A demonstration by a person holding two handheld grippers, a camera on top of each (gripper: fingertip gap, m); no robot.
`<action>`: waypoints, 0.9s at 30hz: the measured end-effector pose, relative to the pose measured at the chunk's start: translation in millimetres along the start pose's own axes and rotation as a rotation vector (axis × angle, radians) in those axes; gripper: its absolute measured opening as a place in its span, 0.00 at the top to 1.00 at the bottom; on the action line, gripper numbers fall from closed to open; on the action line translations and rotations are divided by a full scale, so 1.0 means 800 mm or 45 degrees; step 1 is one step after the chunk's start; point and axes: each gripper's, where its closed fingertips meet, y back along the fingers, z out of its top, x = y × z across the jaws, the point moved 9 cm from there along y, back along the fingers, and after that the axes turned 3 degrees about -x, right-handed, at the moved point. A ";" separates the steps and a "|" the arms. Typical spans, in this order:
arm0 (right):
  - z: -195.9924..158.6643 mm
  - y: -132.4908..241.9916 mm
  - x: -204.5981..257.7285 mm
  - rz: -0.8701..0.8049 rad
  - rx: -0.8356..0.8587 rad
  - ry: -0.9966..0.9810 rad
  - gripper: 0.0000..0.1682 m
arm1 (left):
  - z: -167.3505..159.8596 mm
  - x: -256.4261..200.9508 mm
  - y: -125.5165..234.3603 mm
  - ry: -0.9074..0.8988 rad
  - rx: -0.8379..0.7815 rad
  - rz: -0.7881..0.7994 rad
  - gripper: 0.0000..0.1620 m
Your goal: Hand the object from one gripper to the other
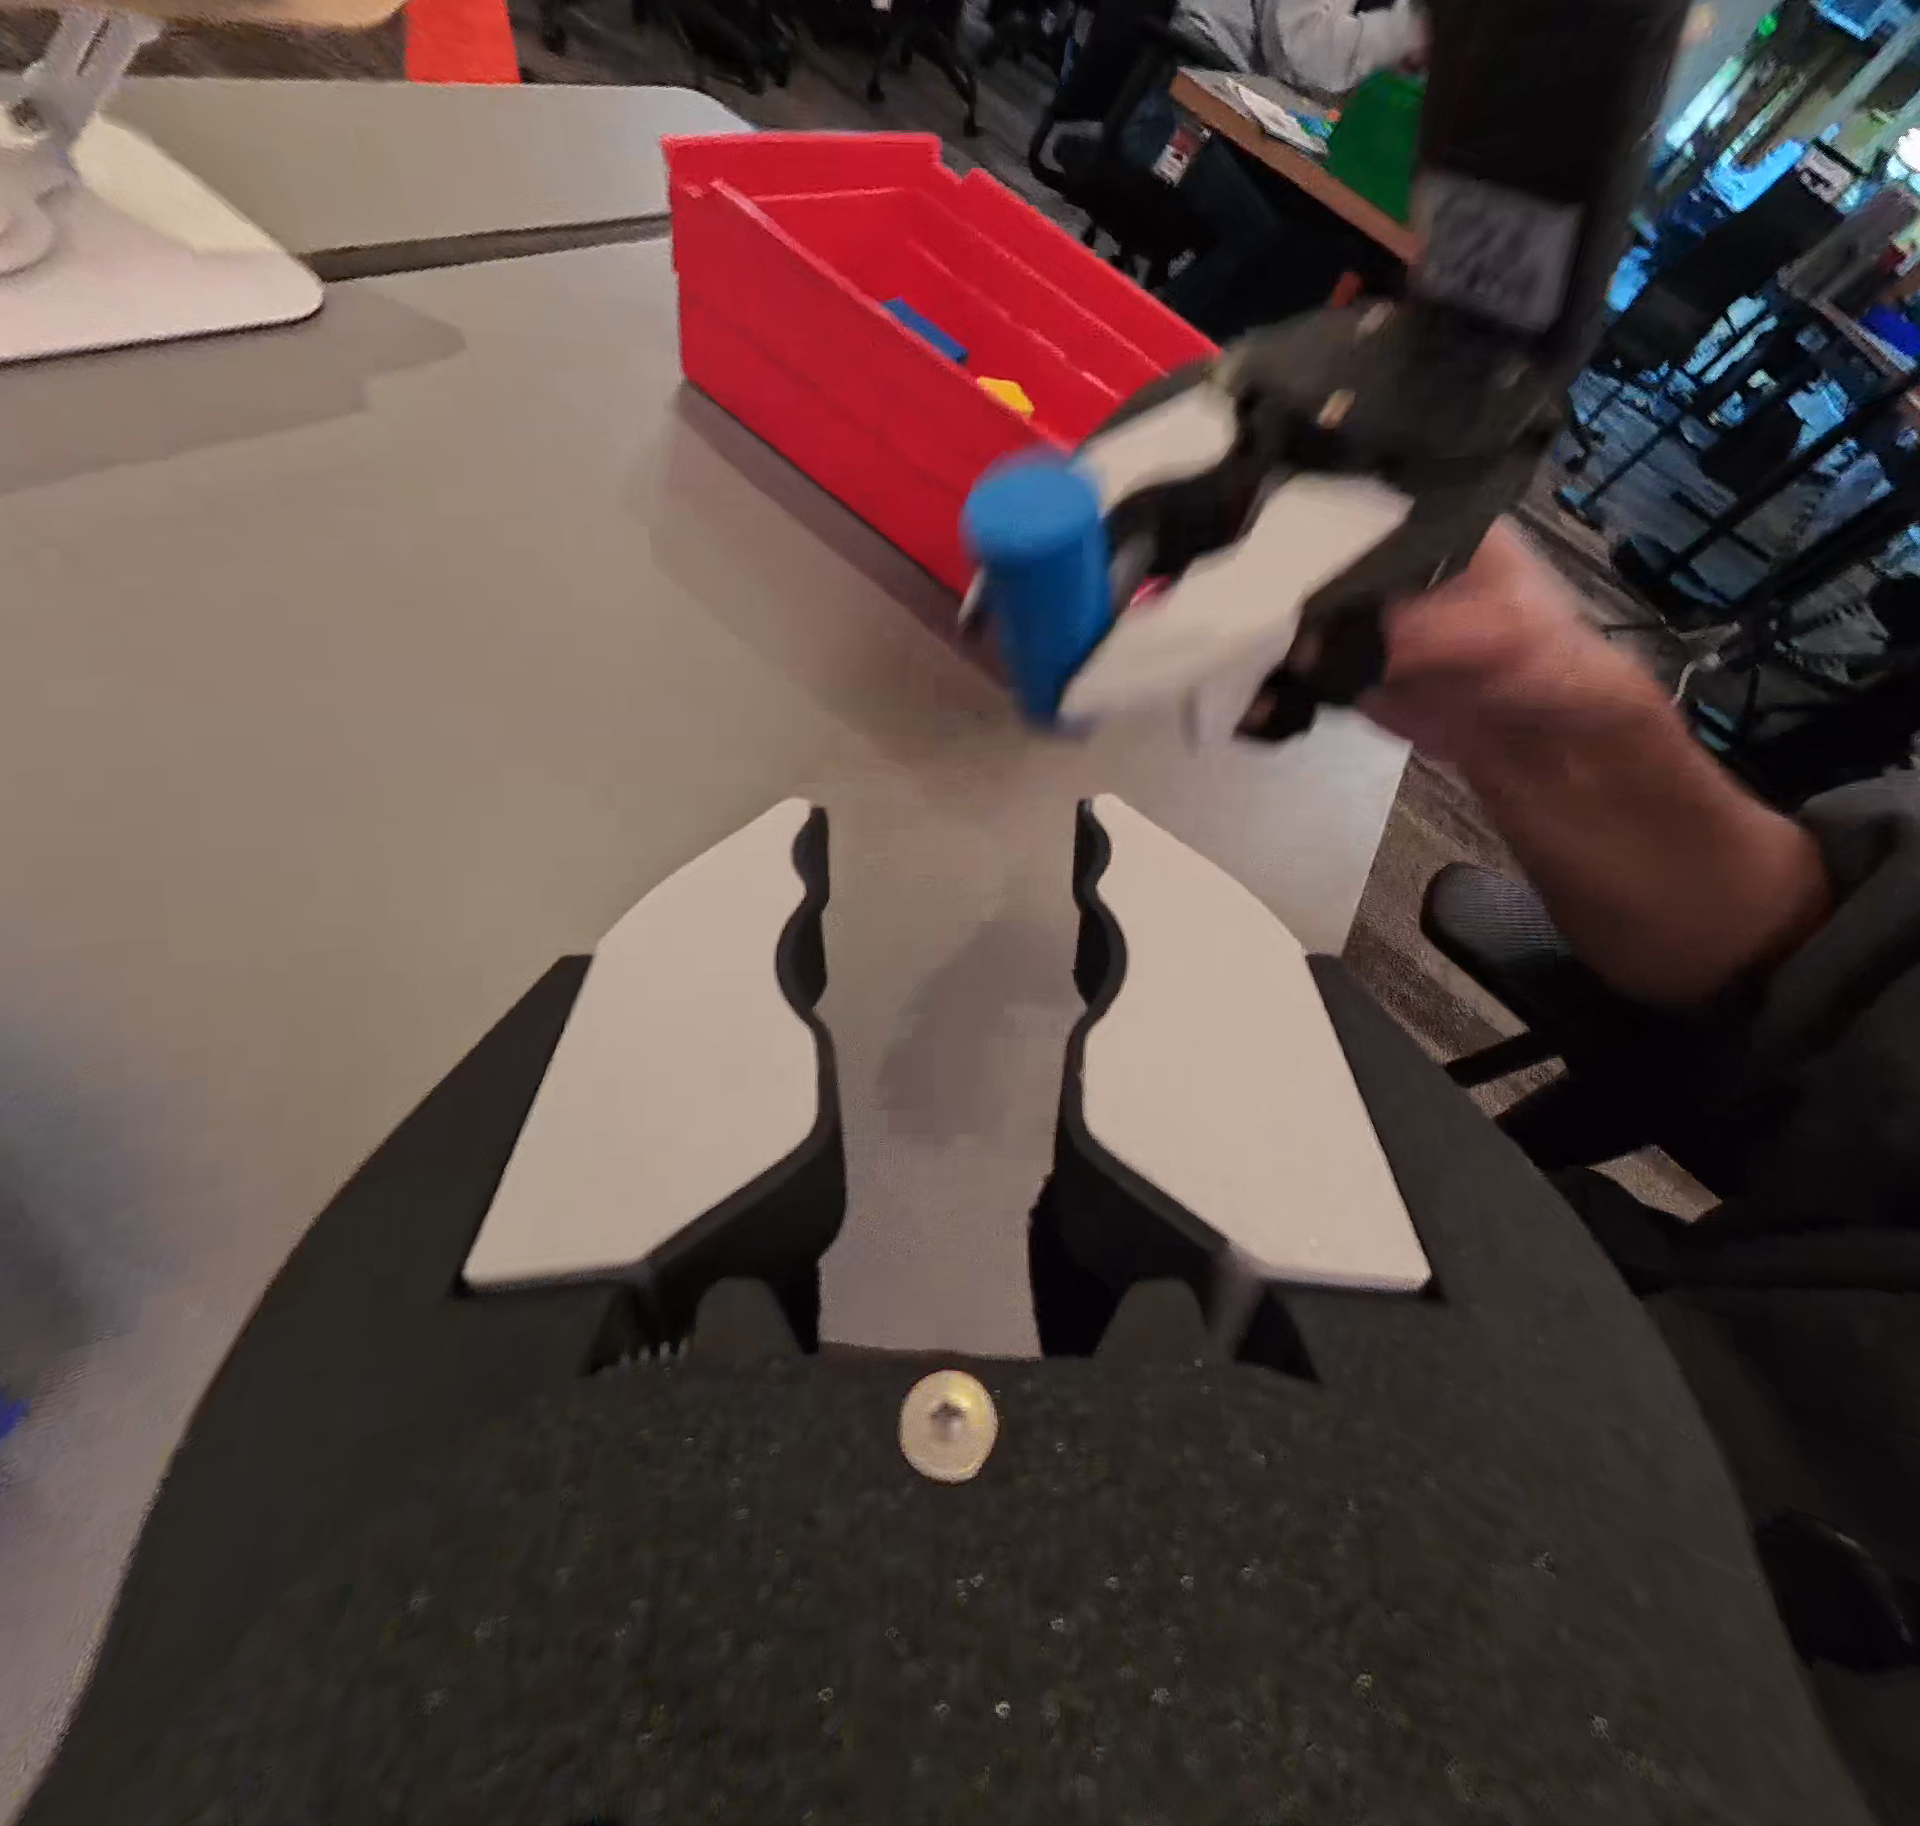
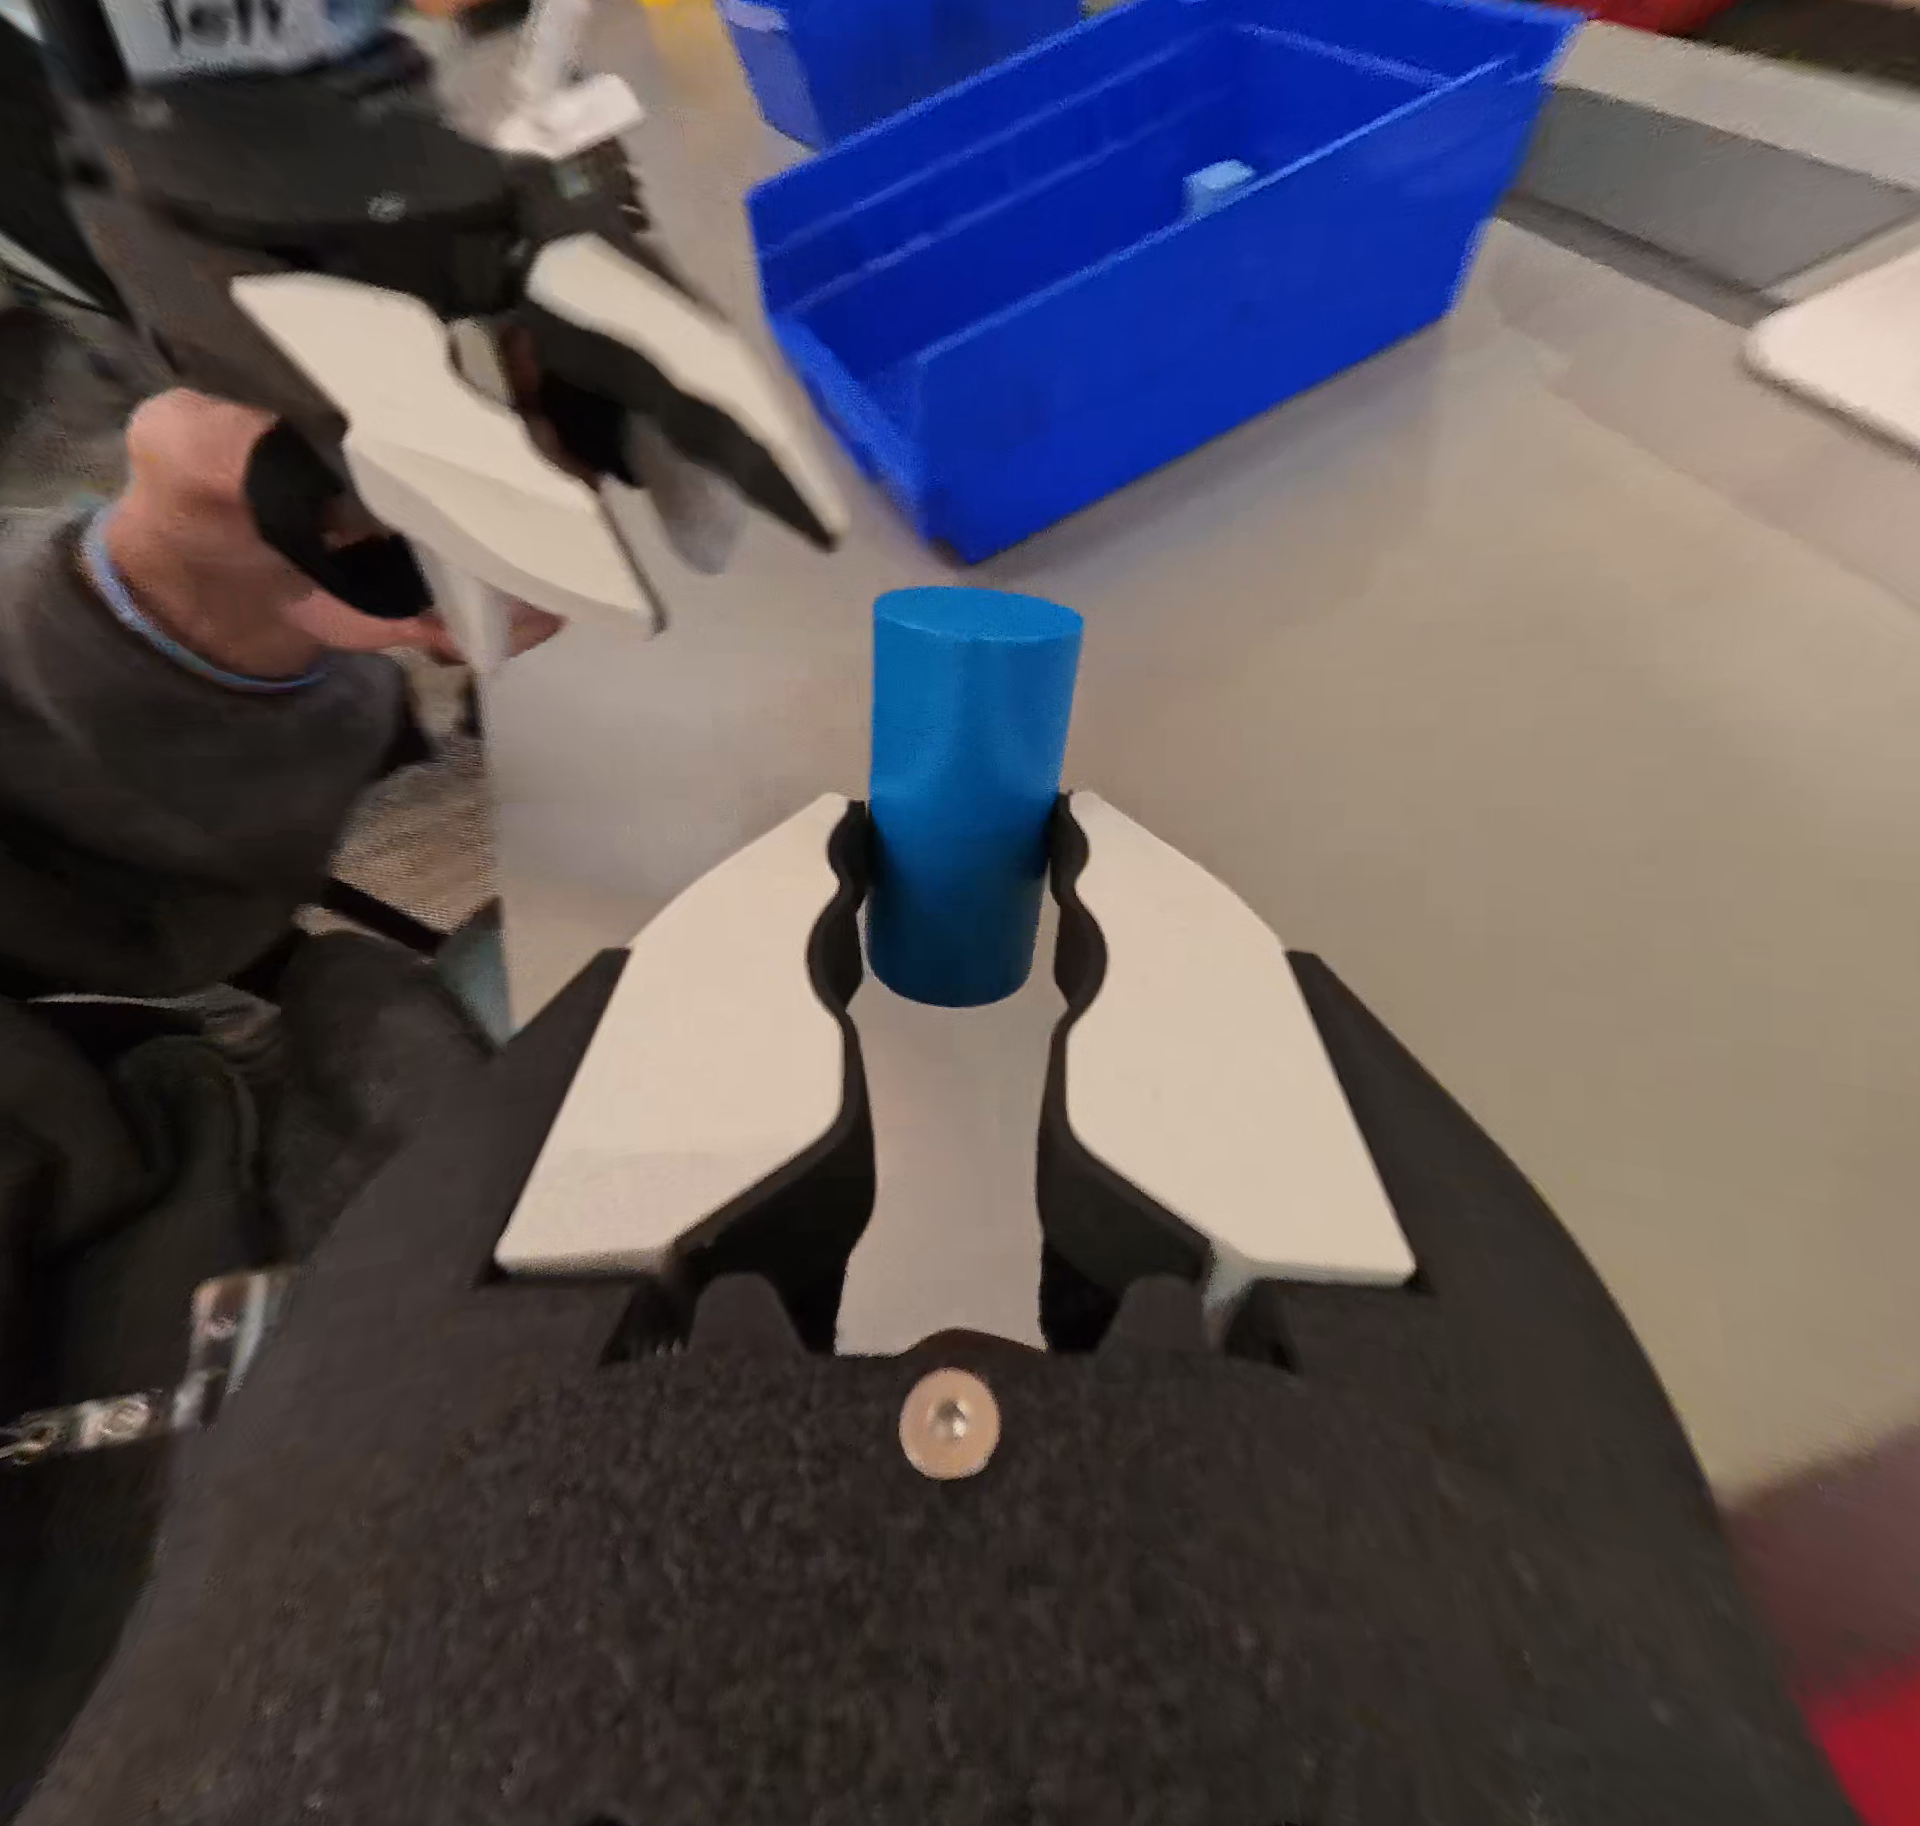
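R gripper [image 2: 961,820] clamped on blue cylinder [image 2: 961,800], frame ctr. L gripper [image 1: 951,841] agape, empty, apart. Handover not begun; L must grasp.

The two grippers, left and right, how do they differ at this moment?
The right gripper is shut on the blue cylinder; the left gripper is open and holds nothing. The right gripper hangs in front of the red bin; the left gripper is closer to the blue bin. Both have white fingers with black pads and are hand-held.
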 end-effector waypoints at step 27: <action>-0.104 0.179 -0.235 -0.922 1.085 -0.785 0.80 | -0.093 0.011 0.010 0.119 0.191 -0.004 0.76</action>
